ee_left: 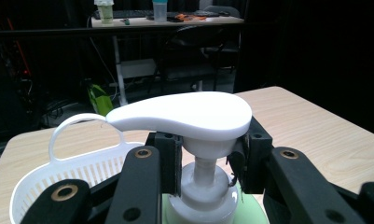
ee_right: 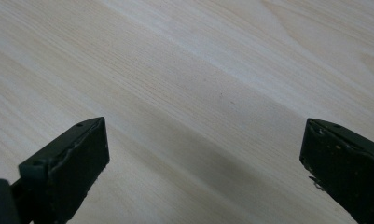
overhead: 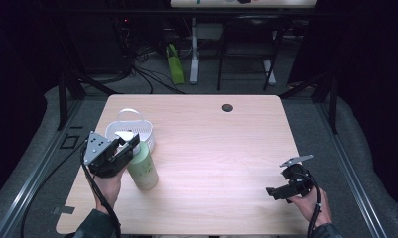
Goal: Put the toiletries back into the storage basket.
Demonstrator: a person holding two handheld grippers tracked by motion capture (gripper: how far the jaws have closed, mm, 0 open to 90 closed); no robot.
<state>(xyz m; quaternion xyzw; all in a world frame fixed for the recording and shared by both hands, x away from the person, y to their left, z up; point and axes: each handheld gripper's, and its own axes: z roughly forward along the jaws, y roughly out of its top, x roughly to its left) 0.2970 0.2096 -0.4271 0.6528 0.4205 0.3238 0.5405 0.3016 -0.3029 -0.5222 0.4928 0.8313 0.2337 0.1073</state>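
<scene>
A pale green pump bottle (overhead: 144,169) stands upright at the left of the wooden table (overhead: 216,144), right in front of a white basket (overhead: 132,116). My left gripper (overhead: 128,145) is shut on the bottle's neck. In the left gripper view its black pads (ee_left: 168,158) press on both sides of the white stem, just under the flat white pump head (ee_left: 184,114), with the left gripper (ee_left: 205,161) level with the neck. My right gripper (overhead: 278,192) is held low over the table's near right corner. Its jaws stand wide apart over bare wood, the right gripper (ee_right: 203,140) holding nothing.
The white basket (ee_left: 77,170) has a perforated wall and a loop handle and sits just behind the bottle. A dark round hole (overhead: 227,107) lies near the table's far edge. Beyond the table are desk legs, a chair and a green object (overhead: 174,64) on the floor.
</scene>
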